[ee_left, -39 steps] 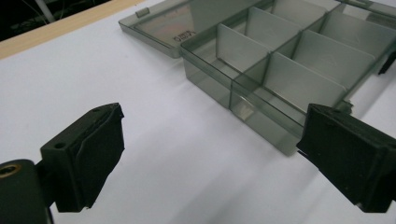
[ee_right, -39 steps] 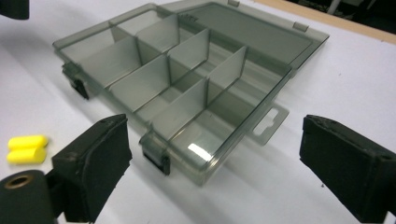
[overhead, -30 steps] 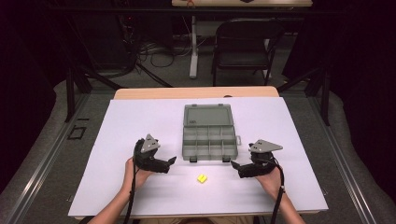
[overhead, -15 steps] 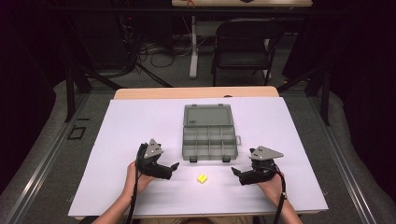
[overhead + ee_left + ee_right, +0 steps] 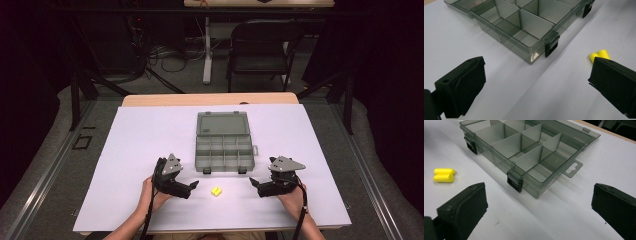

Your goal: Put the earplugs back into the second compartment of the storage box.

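A clear grey compartment box [image 5: 224, 148] lies open in the middle of the white table, lid folded back; its divided cells look empty [image 5: 524, 27] [image 5: 524, 152]. Two yellow earplugs [image 5: 216, 191] lie side by side in front of it [image 5: 599, 54] [image 5: 444, 175]. My left gripper [image 5: 192, 187] rests low at the earplugs' left, jaws wide open, nothing between them [image 5: 536, 85]. My right gripper [image 5: 254, 185] sits to the earplugs' right, also open and empty [image 5: 539, 207]. Both point inward toward the earplugs.
The white table sheet [image 5: 140, 135] has free room left and right of the box. A black folding chair [image 5: 260, 50] and cables stand beyond the far edge. The box's black latches [image 5: 514, 181] face the grippers.
Both grippers have slid toward the near edge and slightly inward, settling either side of the earplugs. The box and earplugs have not moved.
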`<state>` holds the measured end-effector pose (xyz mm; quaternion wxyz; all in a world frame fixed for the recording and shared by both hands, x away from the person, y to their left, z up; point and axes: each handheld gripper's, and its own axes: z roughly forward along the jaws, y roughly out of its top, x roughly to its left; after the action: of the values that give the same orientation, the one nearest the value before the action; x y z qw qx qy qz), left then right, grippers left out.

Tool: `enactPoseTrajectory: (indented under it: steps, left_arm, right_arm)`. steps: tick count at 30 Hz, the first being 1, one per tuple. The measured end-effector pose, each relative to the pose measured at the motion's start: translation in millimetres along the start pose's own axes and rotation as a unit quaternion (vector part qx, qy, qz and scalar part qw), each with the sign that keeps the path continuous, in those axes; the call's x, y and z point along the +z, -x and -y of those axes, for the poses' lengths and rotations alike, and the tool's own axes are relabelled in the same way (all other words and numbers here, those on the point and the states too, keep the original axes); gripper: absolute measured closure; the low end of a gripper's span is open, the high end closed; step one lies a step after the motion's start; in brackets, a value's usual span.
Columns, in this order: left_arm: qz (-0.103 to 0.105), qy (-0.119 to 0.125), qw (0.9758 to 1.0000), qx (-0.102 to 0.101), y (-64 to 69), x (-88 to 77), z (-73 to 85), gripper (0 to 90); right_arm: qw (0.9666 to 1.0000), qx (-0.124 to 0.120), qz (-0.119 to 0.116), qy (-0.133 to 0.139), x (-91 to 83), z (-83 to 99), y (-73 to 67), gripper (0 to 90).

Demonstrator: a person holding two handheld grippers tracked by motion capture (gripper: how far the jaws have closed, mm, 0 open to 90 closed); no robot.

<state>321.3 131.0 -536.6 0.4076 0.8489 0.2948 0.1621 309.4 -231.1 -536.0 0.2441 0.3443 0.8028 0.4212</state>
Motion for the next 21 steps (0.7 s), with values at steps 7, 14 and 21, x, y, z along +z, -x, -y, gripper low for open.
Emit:
enactPoseTrajectory:
  steps: [7, 14, 21]
  left_arm:
    - [0.009, -0.006, 0.9999, 0.002, 9.1, 2.9, -0.8, 3.9]
    - [0.015, -0.004, 0.9998, 0.014, 18.8, 6.6, -0.7, 13.0]
    - [0.029, -0.007, 0.9994, 0.018, 29.3, 13.7, -1.1, 18.9]
  right_arm:
    - [1.0000, 0.007, -0.003, -0.005, 3.0, 2.9, 3.9, 0.0]
    - [1.0000, -0.001, 0.000, -0.005, 3.0, 2.0, 3.5, 0.0]
    - [1.0000, -0.003, 0.001, -0.008, 5.0, 2.4, 3.2, 0.0]
